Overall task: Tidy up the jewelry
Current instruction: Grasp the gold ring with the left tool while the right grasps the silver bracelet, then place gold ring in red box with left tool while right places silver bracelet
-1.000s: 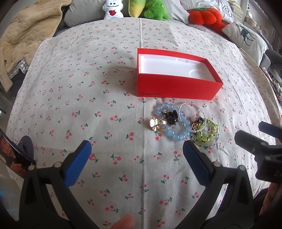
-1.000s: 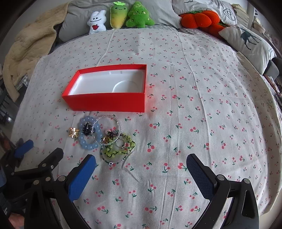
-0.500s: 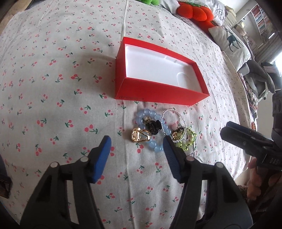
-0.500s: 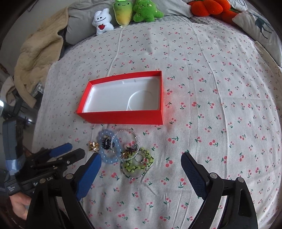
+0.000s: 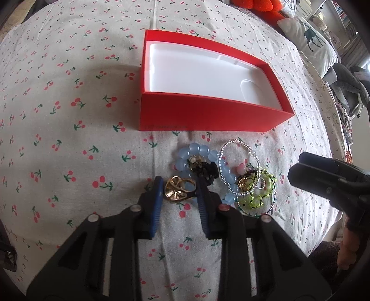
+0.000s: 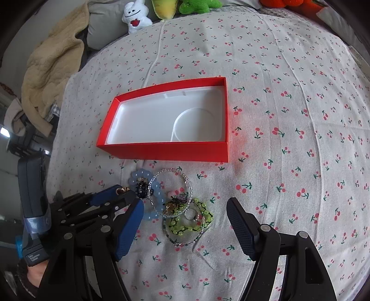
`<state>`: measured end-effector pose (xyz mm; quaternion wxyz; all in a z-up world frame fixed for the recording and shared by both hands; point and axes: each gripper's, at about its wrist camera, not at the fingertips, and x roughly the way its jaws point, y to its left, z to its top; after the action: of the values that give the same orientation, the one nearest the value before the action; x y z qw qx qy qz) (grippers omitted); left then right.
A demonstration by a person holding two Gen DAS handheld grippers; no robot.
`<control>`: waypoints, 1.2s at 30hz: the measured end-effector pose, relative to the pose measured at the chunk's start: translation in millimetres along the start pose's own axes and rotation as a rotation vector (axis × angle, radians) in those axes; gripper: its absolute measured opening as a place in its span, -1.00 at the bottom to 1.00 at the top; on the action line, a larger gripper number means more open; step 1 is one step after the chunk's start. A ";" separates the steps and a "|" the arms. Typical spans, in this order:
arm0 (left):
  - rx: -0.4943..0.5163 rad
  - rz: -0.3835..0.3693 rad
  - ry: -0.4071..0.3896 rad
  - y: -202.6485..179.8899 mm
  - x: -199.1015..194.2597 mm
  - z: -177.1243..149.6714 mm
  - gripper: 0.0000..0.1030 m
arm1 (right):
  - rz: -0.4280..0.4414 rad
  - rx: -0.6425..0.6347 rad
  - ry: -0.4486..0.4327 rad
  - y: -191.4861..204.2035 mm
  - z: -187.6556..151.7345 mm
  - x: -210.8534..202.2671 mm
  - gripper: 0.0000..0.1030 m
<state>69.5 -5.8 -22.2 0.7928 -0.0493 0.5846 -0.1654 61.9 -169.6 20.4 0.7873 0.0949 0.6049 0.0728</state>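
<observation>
A red box (image 5: 208, 111) with a white inside lies open on the cherry-print bedsheet (image 5: 69, 115). A jewelry pile lies just in front of it. It holds a blue bead bracelet (image 5: 201, 150), a silver bead bracelet (image 5: 233, 143), a black brooch (image 5: 205, 170), a green bracelet (image 5: 256, 201) and a gold ornament (image 5: 175, 191). My left gripper (image 5: 179, 183) is closing, its blue pads either side of the gold ornament and barely clear of it. My right gripper (image 6: 185, 215) is wide and also closing, low over the green bracelet (image 6: 180, 229).
Plush toys (image 6: 136, 16) and a beige blanket (image 6: 50, 67) lie at the far end of the bed. A deer-print pillow (image 5: 309, 39) and a grey chair (image 5: 346, 85) are off to the right. The sheet right of the box (image 6: 289, 139) is bare.
Both grippers moved forward and down toward the jewelry pile. The left jaws narrowed from wide apart to straddling the gold ornament. The right jaws narrowed a little.
</observation>
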 end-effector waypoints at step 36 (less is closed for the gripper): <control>-0.025 0.040 -0.050 40.5 -29.1 -15.1 -0.41 | -0.100 -0.015 0.045 26.5 25.9 63.1 -0.83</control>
<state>55.9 43.4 -11.4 0.8095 -0.0515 0.5675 -0.1412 103.1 -130.9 -26.1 0.7769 0.0571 0.6258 0.0399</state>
